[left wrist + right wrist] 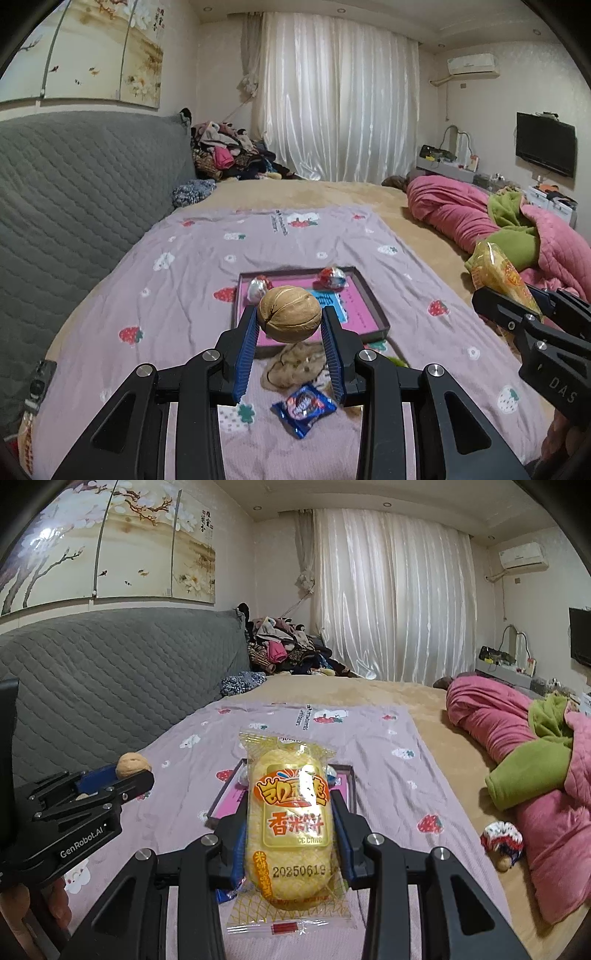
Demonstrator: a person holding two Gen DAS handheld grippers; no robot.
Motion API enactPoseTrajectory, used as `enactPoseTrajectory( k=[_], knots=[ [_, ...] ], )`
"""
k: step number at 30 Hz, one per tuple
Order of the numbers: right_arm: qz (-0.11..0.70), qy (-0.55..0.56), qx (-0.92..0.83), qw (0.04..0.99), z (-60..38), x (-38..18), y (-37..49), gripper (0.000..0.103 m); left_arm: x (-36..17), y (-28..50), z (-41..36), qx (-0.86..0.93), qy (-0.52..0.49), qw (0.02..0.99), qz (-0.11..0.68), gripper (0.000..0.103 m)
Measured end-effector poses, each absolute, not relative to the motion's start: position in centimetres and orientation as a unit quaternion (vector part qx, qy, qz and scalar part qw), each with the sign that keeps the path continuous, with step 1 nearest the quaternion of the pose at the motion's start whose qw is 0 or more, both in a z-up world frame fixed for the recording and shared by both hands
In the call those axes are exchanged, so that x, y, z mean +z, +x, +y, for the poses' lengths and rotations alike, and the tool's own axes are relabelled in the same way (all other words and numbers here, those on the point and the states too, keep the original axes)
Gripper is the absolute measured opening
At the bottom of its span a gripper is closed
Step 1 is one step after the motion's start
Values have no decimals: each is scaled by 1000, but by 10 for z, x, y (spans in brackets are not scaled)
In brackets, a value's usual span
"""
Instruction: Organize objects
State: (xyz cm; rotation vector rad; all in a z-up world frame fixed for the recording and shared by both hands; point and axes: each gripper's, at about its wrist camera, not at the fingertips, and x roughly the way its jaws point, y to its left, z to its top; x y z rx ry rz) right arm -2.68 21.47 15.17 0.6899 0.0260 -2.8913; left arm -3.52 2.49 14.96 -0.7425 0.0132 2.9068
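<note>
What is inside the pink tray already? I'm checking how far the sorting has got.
Two foil-wrapped candies sit at the back of the pink tray: a silver one and a red-and-blue one. The walnut held in the left gripper hides part of the tray floor.

Tan walnut [289, 313], yellow-orange rice cake packet [288, 823], strawberry-print lilac sheet [184, 266]

Your rice-cake packet [291, 823] hides most of the pink tray [229, 797] in the right view. In the left view, the walnut [289, 314] covers part of the foil candy [258, 288], and the second walnut [291, 365] sits half behind your left claw's fingers [334, 354]. The blue wrapper's [303, 408] print is too blurred to read.
</note>
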Motion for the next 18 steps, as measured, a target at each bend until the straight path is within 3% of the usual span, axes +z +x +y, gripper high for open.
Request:
enactPoseTrajectory(
  k=[18],
  knots=[
    [8, 220, -971, 96, 202, 168, -76, 39, 158, -96, 29, 967, -244, 68, -1, 35]
  ],
)
